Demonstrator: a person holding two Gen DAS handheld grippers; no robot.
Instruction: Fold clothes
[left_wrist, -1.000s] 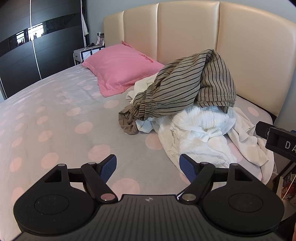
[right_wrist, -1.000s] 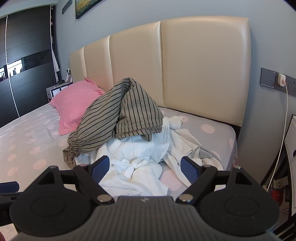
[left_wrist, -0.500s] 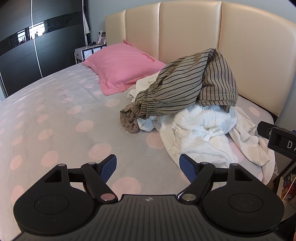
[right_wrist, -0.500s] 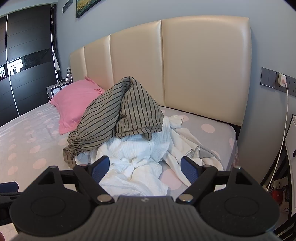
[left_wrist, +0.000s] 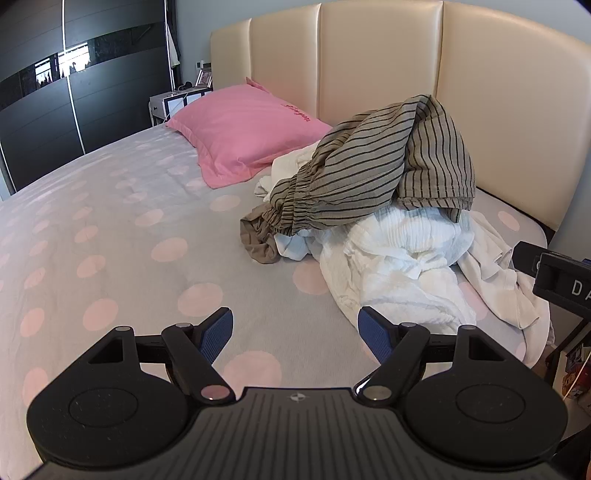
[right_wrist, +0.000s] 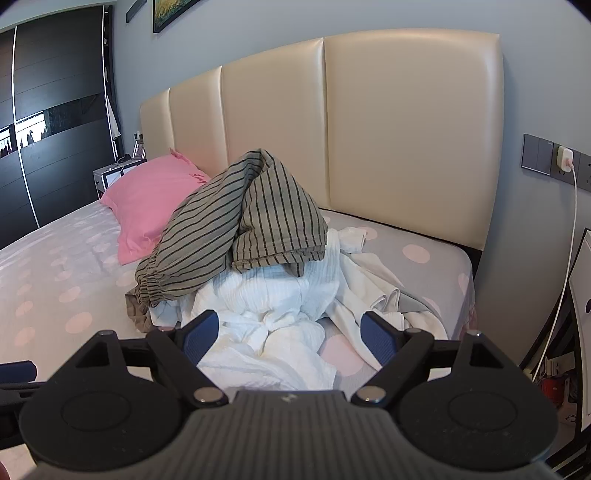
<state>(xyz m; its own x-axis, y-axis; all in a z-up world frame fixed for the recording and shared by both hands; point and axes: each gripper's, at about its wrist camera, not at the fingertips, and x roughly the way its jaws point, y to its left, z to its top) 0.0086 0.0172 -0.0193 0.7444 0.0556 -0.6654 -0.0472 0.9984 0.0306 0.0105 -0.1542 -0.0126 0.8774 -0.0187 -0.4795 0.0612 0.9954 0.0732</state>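
A pile of clothes lies near the headboard on the bed. On top is a brown striped garment with an elastic waistband. Under it lie crumpled white clothes. My left gripper is open above the bare sheet, short of the pile and to its left. My right gripper is open just in front of the white clothes, holding nothing. Part of the right gripper's body shows at the right edge of the left wrist view.
A pink pillow rests at the head of the bed left of the pile. The grey sheet with pink dots stretches left. A cream padded headboard, dark wardrobe doors, a nightstand and a wall socket with a white charger surround the bed.
Both views have crept slightly; the pile sits a little further right in the left wrist view. The clothes lie as before and both grippers stay open.
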